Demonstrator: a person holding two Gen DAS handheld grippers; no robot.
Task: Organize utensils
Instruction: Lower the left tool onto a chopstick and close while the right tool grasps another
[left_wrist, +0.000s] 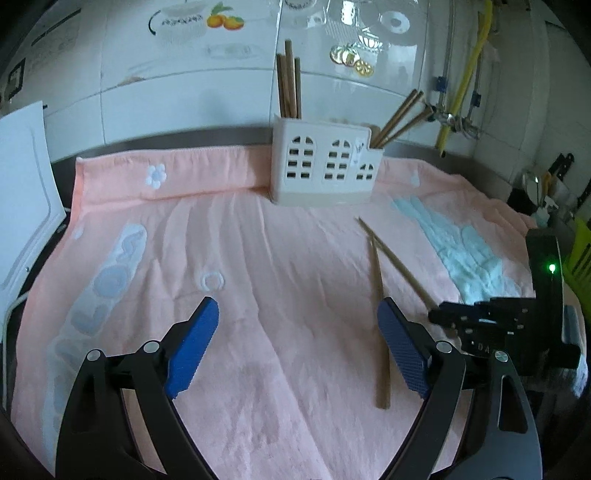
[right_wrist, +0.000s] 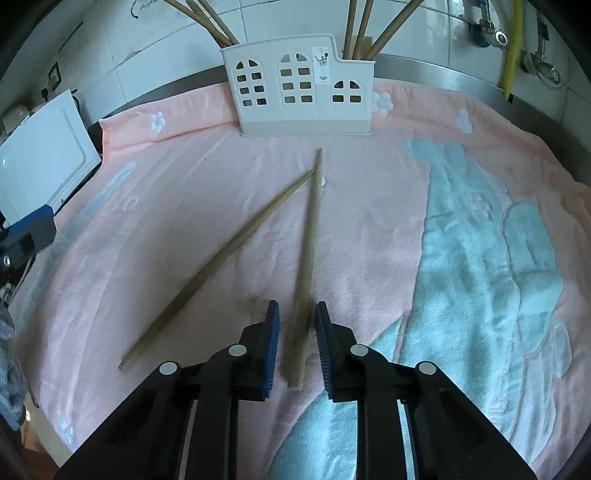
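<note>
Covering the counter (right_wrist: 436, 75), pink towel (right_wrist: 236, 236); tiled wall (left_wrist: 192, 92).

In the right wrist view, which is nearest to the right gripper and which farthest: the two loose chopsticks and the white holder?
1. Chopstick between the jaws of the right gripper.
2. Second chopstick, lying left.
3. White holder, far back, centre.

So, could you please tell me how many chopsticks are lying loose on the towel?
2. One chopstick runs between the right tool's pads; the other chopstick lies angled to its left, tips nearly meeting before the utensil holder. None appears hidden.
</note>
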